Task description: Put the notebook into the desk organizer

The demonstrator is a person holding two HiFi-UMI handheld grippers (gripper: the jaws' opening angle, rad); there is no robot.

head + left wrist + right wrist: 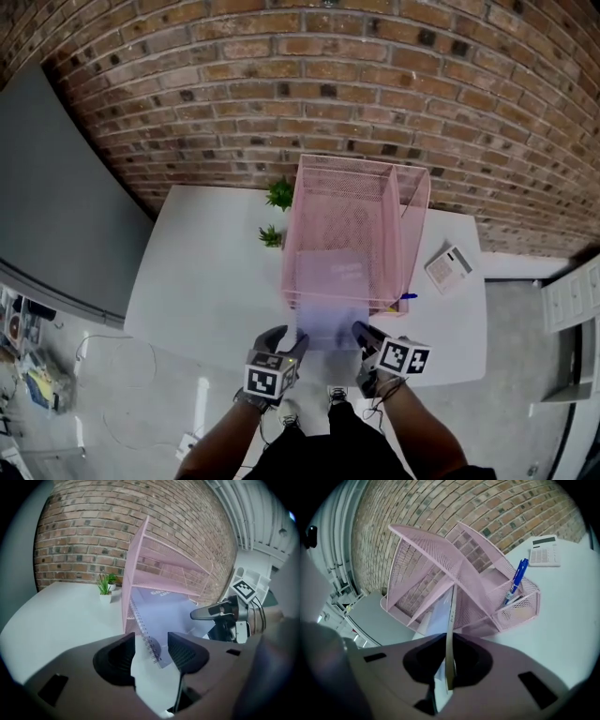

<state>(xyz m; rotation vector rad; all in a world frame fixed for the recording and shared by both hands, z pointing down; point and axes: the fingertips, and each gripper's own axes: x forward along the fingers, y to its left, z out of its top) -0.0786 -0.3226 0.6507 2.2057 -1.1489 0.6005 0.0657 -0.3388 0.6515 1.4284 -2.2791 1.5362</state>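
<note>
A lavender spiral notebook lies half inside the bottom shelf of the pink mesh desk organizer, its near end sticking out over the white table. My right gripper is shut on the notebook's near right edge; in the right gripper view the thin notebook runs edge-on out of the closed right gripper toward the organizer. My left gripper is open at the near left corner. The notebook's wire spiral lies between its jaws, apart from both pads.
A blue pen stands in the organizer's side cup. To the organizer's right lies a white calculator. Two small potted plants sit at its left. A brick wall rises behind the table.
</note>
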